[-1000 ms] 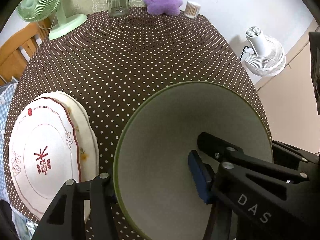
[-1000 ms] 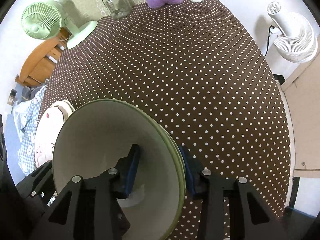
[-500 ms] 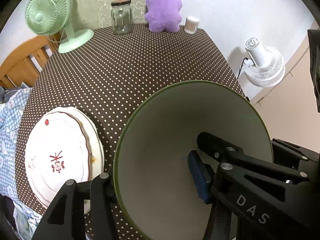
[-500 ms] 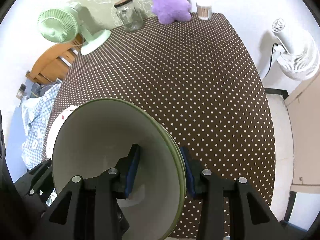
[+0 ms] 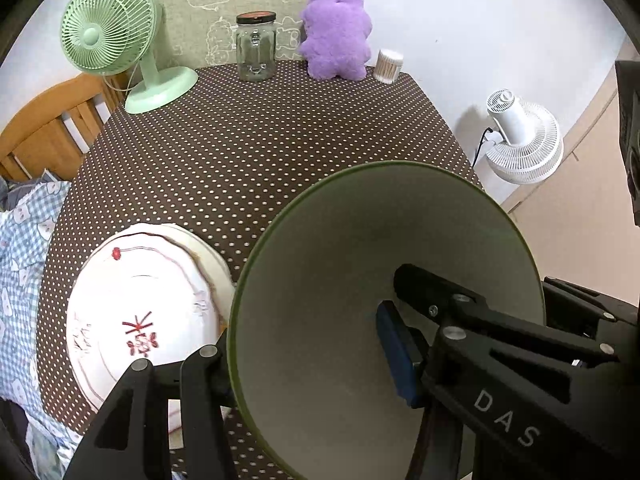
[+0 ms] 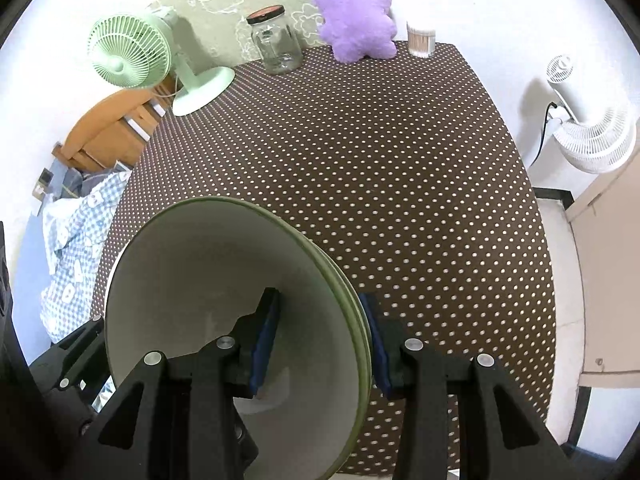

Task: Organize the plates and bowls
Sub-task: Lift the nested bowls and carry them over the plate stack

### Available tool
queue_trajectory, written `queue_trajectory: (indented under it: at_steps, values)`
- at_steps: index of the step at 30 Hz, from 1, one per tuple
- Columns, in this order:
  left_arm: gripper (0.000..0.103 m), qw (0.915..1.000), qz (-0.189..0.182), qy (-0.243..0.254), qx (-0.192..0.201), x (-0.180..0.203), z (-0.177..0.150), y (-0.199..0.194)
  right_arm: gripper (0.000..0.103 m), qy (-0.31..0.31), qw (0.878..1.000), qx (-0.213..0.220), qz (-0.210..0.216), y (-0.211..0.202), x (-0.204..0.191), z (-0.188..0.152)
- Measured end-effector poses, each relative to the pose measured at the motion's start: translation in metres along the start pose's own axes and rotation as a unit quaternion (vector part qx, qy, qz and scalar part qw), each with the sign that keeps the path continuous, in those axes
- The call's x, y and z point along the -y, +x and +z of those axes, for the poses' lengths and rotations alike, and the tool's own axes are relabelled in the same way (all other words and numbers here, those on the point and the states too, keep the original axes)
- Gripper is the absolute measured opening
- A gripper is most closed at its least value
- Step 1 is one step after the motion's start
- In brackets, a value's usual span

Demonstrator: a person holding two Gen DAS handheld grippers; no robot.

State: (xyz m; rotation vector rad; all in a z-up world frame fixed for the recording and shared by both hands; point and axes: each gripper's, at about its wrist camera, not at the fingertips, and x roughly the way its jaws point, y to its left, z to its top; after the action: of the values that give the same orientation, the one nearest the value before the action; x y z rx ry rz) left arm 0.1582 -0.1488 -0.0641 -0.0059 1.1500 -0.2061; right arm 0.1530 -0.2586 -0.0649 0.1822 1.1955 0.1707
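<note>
Both hand-held grippers, left (image 5: 304, 344) and right (image 6: 320, 340), have lifted the green bowls (image 5: 384, 320) higher off the surface (image 5: 260, 152), each clamped on a rim, ready to stack near the plates (image 5: 140, 312).

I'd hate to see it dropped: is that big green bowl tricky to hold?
Probably rigid and breakable: the green bowl looks glazed. Its smooth wall could slip, so both the left gripper and right gripper clamp its rim.
</note>
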Motion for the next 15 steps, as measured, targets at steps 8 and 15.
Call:
queue_trajectory:
  at_steps: [8, 15]
  values:
    - [0.056, 0.9999, -0.006, 0.012, -0.004, -0.034, -0.003, -0.010, 0.045, 0.015, 1.000, 0.001, -0.007, 0.006, -0.040, -0.002]
    - [0.056, 0.9997, -0.010, 0.020, -0.007, -0.068, -0.009, -0.016, 0.045, 0.023, 1.000, 0.002, -0.010, 0.016, -0.077, -0.003]
